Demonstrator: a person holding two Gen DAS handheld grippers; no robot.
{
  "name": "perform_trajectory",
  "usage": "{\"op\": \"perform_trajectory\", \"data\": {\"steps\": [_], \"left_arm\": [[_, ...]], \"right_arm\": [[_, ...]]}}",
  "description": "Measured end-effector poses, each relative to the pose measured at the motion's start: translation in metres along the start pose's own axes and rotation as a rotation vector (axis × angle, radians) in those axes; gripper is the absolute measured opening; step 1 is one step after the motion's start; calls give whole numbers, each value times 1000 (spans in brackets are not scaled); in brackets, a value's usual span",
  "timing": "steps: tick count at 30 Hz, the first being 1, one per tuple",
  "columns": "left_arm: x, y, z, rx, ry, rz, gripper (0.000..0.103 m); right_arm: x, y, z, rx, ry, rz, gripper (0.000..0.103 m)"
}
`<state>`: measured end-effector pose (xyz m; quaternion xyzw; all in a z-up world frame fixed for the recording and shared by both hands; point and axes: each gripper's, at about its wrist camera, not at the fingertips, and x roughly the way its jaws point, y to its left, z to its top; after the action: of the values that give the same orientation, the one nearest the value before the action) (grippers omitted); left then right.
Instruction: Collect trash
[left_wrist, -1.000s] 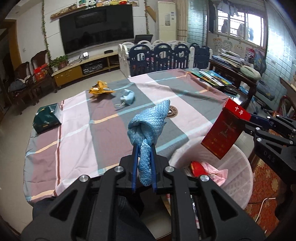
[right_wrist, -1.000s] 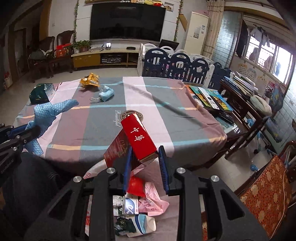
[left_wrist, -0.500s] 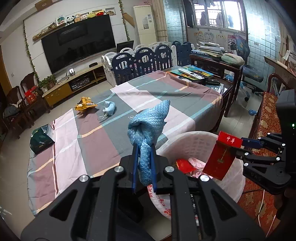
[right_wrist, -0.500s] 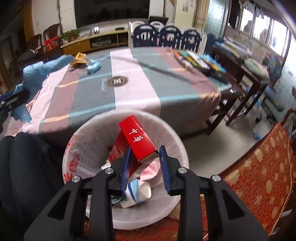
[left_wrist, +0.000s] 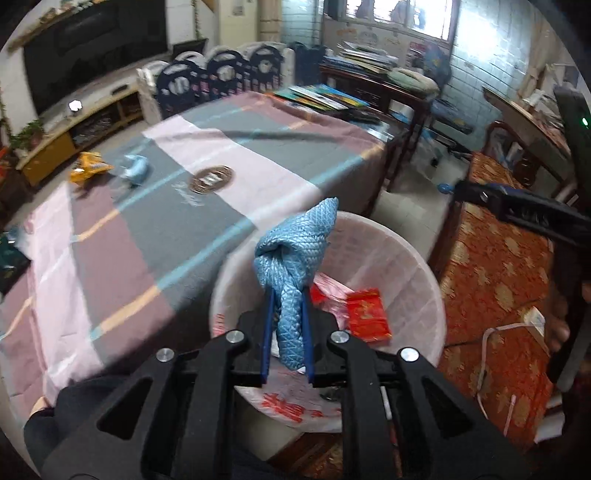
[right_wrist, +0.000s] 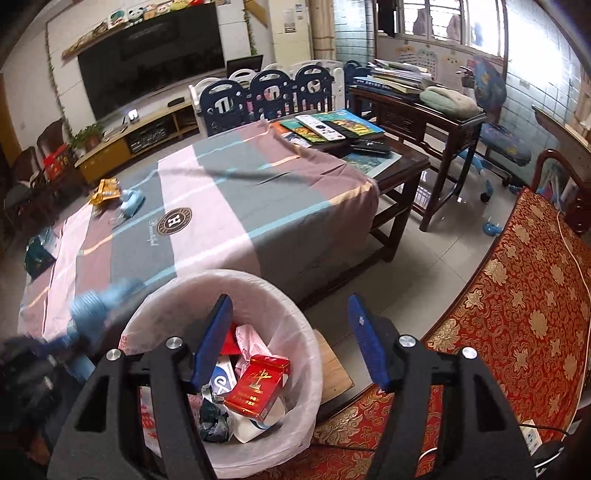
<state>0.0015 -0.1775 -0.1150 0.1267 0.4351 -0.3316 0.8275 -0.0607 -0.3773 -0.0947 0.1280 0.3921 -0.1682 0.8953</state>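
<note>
Blue knotted cloth (left_wrist: 291, 266) sits between the left gripper (left_wrist: 286, 336) pads, jaws easing apart, possibly still pinched, over the white bin (right_wrist: 295, 321). Red carton (right_wrist: 258, 384) lies inside. Right gripper (right_wrist: 290, 339) widening, empty.

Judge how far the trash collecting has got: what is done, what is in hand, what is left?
Done: the red box lies in the lined bin; the right gripper is opening, empty. In hand: the left gripper, its jaws opening, has the blue cloth between them, over the bin. Left: the yellow wrapper and blue mask on the table.
</note>
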Motion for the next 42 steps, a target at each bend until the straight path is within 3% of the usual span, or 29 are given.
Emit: {"op": "perform_trajectory", "data": {"steps": [1,3,5,10,17,23,29,33,37,42], "left_arm": [[9,-5,-3,18,32,-33,27],[19,-14,-8,63,52,32,74],[15,-20,-10,103,25,107,83],[-7,-1,-5,42,-68,196,89],[-39,45,-4,-79,-162,383,89],[-60,87,-17,-207,-187,433,89],[-77,113,-31,-298,-208,463,92],[-83,122,-37,-332,-225,460,94],[-84,129,-41,-354,-236,455,94],[-80,144,-49,-400,-242,454,94]], "right_arm": [[0,-1,1,4,1,1,64],[0,-1,1,5,3,9,64],[0,2,1,0,4,12,64],[2,13,2,-7,5,41,64],[-5,41,3,-43,-81,46,82],[-19,83,11,-113,-191,49,98],[-39,112,7,-72,-334,53,100],[-32,111,15,16,-273,65,100],[-12,116,19,-3,-139,37,100],[10,124,13,0,-44,34,100]]}}
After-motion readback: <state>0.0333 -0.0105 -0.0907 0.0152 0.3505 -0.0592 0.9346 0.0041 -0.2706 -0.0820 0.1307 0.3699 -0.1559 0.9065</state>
